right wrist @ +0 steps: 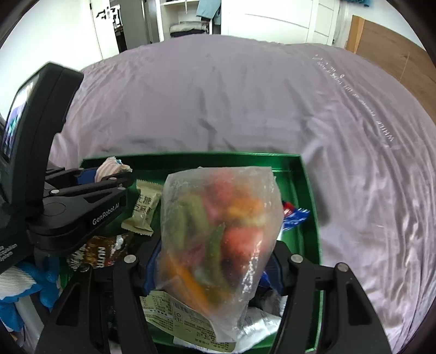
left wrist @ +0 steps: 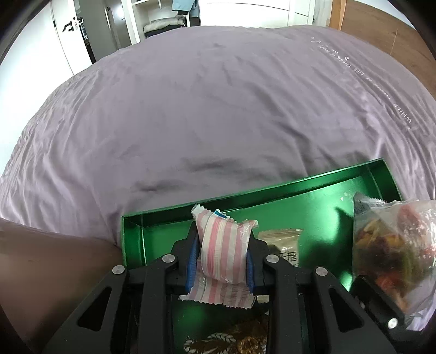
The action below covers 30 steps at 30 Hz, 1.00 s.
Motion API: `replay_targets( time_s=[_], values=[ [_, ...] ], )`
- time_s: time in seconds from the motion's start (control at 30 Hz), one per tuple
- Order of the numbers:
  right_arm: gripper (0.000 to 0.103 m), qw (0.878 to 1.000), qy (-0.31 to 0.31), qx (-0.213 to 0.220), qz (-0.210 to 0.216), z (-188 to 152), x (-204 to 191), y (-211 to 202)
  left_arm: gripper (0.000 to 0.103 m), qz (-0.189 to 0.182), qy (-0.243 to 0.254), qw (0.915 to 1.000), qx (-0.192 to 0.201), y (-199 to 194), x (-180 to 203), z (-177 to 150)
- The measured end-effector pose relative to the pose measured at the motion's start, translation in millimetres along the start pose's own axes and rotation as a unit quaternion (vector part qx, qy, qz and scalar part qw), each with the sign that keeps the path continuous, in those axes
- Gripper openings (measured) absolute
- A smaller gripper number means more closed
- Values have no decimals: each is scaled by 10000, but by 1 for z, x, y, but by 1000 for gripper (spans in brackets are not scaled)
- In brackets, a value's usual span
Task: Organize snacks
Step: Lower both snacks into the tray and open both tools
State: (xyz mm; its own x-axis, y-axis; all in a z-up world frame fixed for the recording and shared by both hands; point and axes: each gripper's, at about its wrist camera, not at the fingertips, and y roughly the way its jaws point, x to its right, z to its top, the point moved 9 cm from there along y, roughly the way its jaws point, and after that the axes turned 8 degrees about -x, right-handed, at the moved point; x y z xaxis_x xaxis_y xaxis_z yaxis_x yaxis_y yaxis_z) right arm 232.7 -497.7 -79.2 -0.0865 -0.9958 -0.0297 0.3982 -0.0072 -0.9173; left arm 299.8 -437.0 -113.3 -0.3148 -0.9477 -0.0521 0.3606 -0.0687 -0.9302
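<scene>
A green tray [left wrist: 286, 188] lies on a purple bed sheet. My left gripper [left wrist: 222, 258] is shut on a pink-and-white striped snack packet [left wrist: 223, 245], held above the tray's left part. My right gripper [right wrist: 215, 272] is shut on a clear bag of mixed coloured vegetable crisps [right wrist: 218, 226], held above the same tray [right wrist: 310, 190]; the bag also shows at the right of the left wrist view [left wrist: 387, 245]. A beige snack packet [right wrist: 144, 209], a brown NUTRI packet [right wrist: 100, 253] and a blue-red wrapper [right wrist: 294, 215] lie in the tray. The left gripper [right wrist: 109, 174] shows at the left of the right wrist view.
The purple sheet [left wrist: 204, 109] spreads far behind the tray. A wooden headboard [right wrist: 395, 57] stands at the right. White wardrobe doors and an open shelf [right wrist: 188, 24] are behind the bed. A blue glove [right wrist: 46, 283] shows at lower left.
</scene>
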Motion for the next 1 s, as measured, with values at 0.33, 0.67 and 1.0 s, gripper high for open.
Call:
replay_targets(
  time_s=[0.33,0.67,1.0],
  values=[
    [37,9995,-224,166,-178,-6,-10,-3,40,52,-85,10000,2,8,-4,-8],
    [61,9987,-327,265,-280,-15,-13,-7,58,146,68,9995,257,-4,0,-5],
    [86,9974,-235,566,-377,-14,-12,-30,61,70,5,9985,544,-23,-2,-1]
  ],
)
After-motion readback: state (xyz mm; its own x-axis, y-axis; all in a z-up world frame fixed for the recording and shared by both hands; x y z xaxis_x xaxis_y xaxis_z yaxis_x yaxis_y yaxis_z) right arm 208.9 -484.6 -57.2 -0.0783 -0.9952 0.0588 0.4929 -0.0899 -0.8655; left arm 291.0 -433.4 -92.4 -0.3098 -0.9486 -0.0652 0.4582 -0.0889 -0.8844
